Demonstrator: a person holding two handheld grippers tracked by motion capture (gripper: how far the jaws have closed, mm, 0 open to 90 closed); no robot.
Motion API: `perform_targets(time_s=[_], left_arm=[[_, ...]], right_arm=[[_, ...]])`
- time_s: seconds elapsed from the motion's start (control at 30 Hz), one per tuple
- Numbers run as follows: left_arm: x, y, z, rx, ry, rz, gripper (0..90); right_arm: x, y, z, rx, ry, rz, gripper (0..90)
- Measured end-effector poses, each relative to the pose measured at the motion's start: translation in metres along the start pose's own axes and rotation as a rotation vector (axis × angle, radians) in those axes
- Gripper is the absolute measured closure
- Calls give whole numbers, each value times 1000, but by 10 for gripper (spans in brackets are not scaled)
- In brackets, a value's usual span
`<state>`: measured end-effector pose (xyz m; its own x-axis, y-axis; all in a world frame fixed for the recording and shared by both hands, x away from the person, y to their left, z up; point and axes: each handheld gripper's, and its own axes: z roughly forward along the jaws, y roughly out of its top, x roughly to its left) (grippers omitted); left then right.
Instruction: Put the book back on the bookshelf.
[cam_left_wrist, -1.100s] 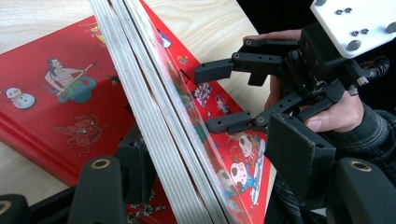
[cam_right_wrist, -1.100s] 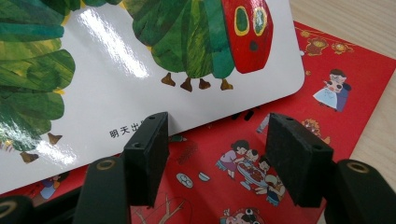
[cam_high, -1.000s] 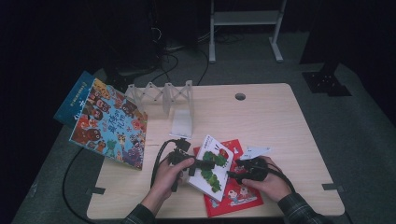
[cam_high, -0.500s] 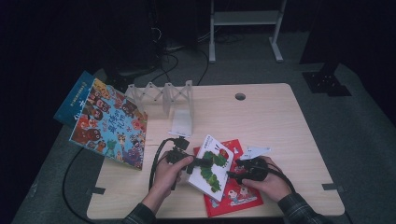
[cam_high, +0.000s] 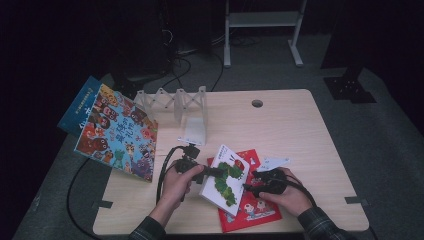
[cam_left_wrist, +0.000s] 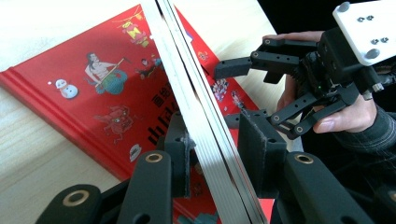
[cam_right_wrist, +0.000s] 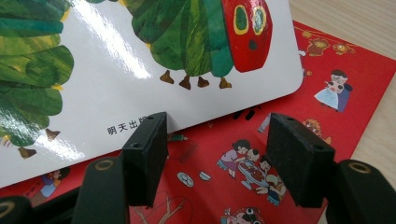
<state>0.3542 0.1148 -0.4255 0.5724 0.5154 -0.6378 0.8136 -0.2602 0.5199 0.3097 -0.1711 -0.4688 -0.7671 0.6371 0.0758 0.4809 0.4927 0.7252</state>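
Note:
A white board book with a green caterpillar (cam_high: 226, 179) leans tilted above a red picture book (cam_high: 252, 207) at the table's front. My left gripper (cam_high: 202, 171) is shut on the white book's left edge. In the left gripper view the page block (cam_left_wrist: 205, 140) runs between the jaws of my left gripper (cam_left_wrist: 212, 154). My right gripper (cam_high: 254, 183) stands open just right of the white book, over the red book. In the right gripper view, the white book (cam_right_wrist: 116, 70) lies just past my right gripper (cam_right_wrist: 224, 154), whose wide gap is bare. The left gripper view shows my right gripper (cam_left_wrist: 229, 95) open too.
A large colourful book (cam_high: 120, 134) overhangs the table's left edge on top of a blue one (cam_high: 80, 102). A clear book rack (cam_high: 175, 102) stands at the back left. A white card (cam_high: 274, 162) lies right of the red book. A cable hole (cam_high: 257, 103) is at the back.

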Motion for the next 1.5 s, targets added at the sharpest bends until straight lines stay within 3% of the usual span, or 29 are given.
perform_targets(time_s=[0.13,0.3,0.7,0.9,1.1,1.3,1.5], left_arm=[[1,1,-1,10,0,-23,674],[2,4,-6,3,-23,-54,716],[4,10,-28,-18,-7,-71,759],[4,11,-39,-15,49,-51,767],[8,12,-49,-33,70,-58,767],[14,12,-62,-66,102,-61,767],[20,13,-75,-90,148,-67,767]], right_arm=[[-3,0,-3,4,-3,8,377],[-14,-1,-13,-33,-25,49,377],[-49,-10,-33,-77,-112,132,374],[-68,-18,-38,-76,-166,177,371],[-85,-26,-39,-68,-220,213,368],[-94,-32,-36,-43,-269,214,366],[-99,-36,-33,-21,-288,226,365]])
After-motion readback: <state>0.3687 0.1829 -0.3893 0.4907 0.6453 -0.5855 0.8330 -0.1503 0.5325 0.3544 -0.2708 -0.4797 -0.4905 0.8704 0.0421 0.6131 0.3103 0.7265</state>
